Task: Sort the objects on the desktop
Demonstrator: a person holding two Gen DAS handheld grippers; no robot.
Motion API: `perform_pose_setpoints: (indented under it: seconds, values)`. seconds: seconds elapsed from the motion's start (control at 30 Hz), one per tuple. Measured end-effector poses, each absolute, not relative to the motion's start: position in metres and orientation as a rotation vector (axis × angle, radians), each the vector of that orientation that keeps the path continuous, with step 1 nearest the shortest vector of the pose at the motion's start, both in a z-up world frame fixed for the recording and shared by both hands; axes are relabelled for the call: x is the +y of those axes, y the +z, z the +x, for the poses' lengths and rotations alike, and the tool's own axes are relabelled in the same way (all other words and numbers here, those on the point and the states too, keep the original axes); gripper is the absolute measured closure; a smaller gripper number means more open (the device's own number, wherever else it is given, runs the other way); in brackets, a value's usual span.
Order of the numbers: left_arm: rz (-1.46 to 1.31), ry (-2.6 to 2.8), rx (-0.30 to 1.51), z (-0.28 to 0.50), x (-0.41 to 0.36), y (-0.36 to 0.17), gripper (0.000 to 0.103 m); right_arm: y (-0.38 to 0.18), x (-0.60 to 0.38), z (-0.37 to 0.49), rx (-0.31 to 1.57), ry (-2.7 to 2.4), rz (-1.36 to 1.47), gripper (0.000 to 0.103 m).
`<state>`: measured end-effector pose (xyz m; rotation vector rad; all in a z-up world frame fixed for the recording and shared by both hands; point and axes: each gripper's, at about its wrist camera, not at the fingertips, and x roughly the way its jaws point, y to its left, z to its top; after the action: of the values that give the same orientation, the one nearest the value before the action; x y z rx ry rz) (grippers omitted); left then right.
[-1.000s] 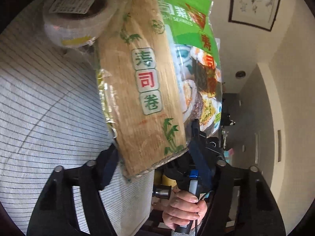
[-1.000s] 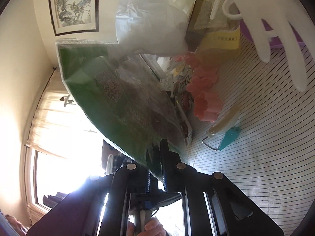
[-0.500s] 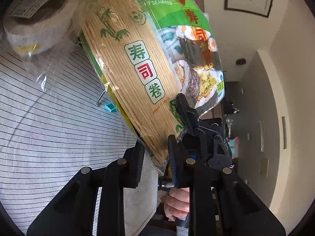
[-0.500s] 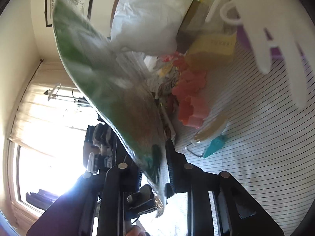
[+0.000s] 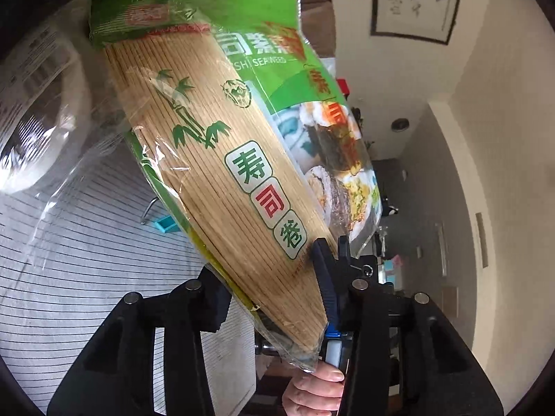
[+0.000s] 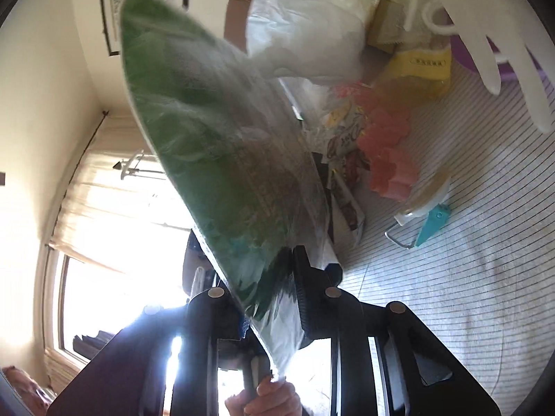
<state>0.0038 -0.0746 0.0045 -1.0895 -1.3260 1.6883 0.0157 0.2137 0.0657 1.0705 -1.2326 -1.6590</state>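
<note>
Opening at the left gripper (image 5: 284, 277), with the lower corner of the seaweed pack (image 5: 215, 159) between the jaws; cannot tell whether either pad presses, hidden as it is on one side behind the other tool. Opening too at the right gripper (image 6: 263, 277), jaws spread a little around the thin plastic hem of that same corner, with a sliver of clear film showing beside one pad and so, by the look of it, no firm pinch. Reads as a hand-over: taken at one corner from opposite faces, to free one side while passing the weight to the other. Held aloft and tilted, bottom corner out past the near edge of the counter (image 5: 69, 277), top leaning in over the striped cloth. Probably kept high to clear the clutter. Beyond the pack, toward the far edge, crowded together: a bagged roll of tape (image 5: 34, 104), a white bag (image 6: 305, 34), pink pieces (image 6: 388, 152) and a white hanger (image 6: 485, 52). Alone nearer the middle, a teal clip (image 5: 163, 223). Plenty of bare cloth between clip and near edge for setting down; little room along the crowded far edge. Worth minding the slack hold, given a floppy pack apt to slide off beyond the near edge.
</note>
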Motion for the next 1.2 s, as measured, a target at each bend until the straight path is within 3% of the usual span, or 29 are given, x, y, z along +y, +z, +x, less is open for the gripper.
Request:
perform_pose_setpoints:
  seconds: [0.13,0.27,0.73,0.97,1.2]
  values:
    - [-1.022,1.792,-1.161,0.005,-0.084,0.039,0.077,0.09,0.22,0.03,-1.142,-1.73,1.011,0.084]
    - [-0.95,1.887,-1.044,0.005,-0.098,0.067,0.077,0.12,0.208,0.04,-1.002,-1.822,0.947,0.084]
    - [-0.751,2.128,-1.004,0.068,-0.247,0.138,0.077,0.2,0.096,0.045,-0.757,-1.773,0.794,0.084]
    - [-0.842,2.252,-1.064,0.072,-0.328,0.136,0.077,0.193,0.007,0.015,-0.622,-1.695,0.891,0.084]
    - [-1.061,2.286,-0.929,0.031,-0.343,0.142,0.077,0.167,-0.035,-0.007,-0.697,-1.777,0.917,0.084]
